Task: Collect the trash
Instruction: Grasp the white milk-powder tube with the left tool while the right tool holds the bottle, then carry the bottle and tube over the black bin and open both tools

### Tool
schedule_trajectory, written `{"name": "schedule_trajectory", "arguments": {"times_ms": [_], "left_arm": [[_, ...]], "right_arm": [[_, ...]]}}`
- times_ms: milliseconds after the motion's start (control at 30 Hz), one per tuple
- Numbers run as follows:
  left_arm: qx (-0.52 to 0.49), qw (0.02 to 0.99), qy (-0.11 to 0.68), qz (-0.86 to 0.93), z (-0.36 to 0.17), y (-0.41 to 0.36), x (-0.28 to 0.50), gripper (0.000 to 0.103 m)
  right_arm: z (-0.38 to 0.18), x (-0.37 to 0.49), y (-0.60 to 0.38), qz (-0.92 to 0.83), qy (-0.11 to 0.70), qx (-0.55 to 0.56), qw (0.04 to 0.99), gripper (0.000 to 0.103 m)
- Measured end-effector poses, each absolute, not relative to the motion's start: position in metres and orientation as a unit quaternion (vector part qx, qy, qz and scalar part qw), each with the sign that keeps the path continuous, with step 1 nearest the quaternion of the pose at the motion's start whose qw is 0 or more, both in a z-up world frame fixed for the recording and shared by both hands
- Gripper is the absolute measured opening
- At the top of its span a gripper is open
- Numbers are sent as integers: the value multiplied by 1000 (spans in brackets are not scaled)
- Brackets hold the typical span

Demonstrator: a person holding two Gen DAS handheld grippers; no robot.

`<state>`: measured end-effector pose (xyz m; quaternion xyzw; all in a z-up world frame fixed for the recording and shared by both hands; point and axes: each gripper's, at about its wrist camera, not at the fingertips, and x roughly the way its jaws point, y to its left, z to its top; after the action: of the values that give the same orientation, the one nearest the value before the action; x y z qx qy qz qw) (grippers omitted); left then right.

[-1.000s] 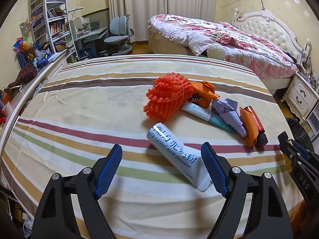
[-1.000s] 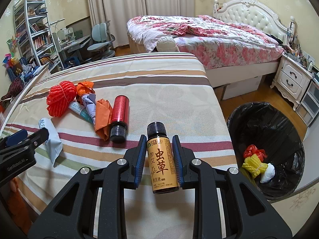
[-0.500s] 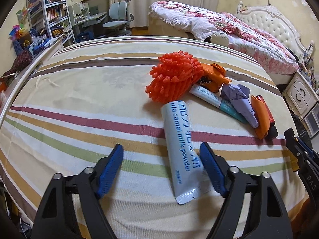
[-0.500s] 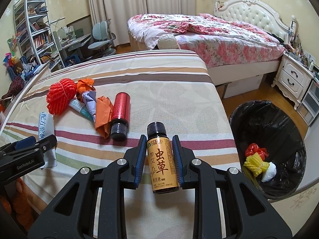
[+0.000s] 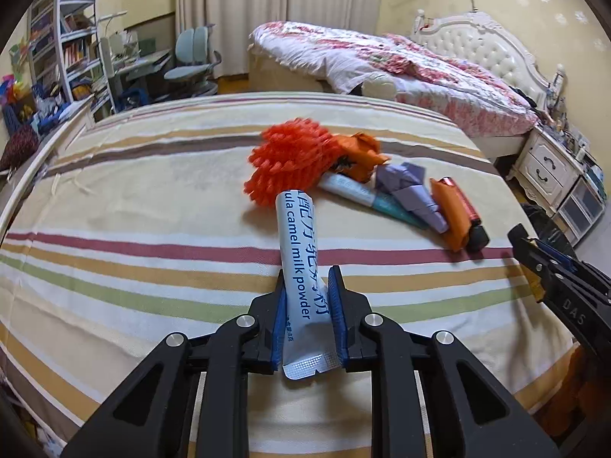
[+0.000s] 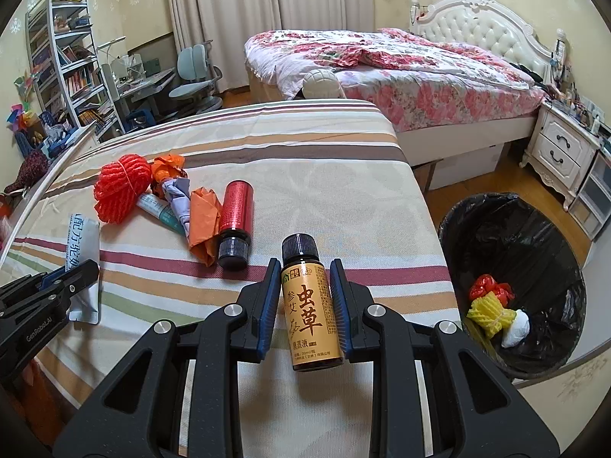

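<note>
In the left wrist view we see our left gripper [image 5: 308,286] pinching one white milk powder sachet [image 5: 299,267] near its lower end; both blue pads press its sides, and its far end reaches toward the pile on the striped bedcover [image 5: 152,198]. We count there one orange mesh ball [image 5: 290,160], one orange wrapper [image 5: 361,154], one teal tube [image 5: 366,196], one lilac paper wad [image 5: 410,187], one orange sleeve [image 5: 452,210] and one red bottle [image 5: 464,206]. Our right gripper shows only as a black edge at right.

In the right wrist view our right gripper [image 6: 305,290] clamps one amber bottle [image 6: 311,305] by its label, black cap pointing away. One black-lined trash bin [image 6: 496,229] stands on the floor to the right, holding three pieces: one red, one yellow, one white.
</note>
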<state>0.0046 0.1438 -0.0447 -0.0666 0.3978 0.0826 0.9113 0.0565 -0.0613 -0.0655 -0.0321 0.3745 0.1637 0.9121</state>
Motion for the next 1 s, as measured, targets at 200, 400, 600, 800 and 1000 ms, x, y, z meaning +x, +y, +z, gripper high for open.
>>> {"name": "schedule_trajectory", "arguments": {"times_ms": [200, 400, 600, 800, 1000], "left_arm": [[-44, 925, 371, 67, -32, 129, 6, 19], [-40, 929, 364, 52, -29, 119, 11, 18], [-32, 935, 351, 17, -20, 94, 23, 18], [-17, 941, 336, -32, -12, 56, 45, 18], [3, 939, 332, -85, -12, 9, 74, 18]], "right_arm": [[-60, 53, -70, 161, 371, -22, 914, 26], [-52, 51, -79, 154, 364, -17, 919, 26], [-34, 51, -97, 137, 346, -10, 928, 26], [-14, 59, -135, 94, 323, -3, 942, 26], [-9, 75, -179, 40, 318, 10, 947, 26]]}}
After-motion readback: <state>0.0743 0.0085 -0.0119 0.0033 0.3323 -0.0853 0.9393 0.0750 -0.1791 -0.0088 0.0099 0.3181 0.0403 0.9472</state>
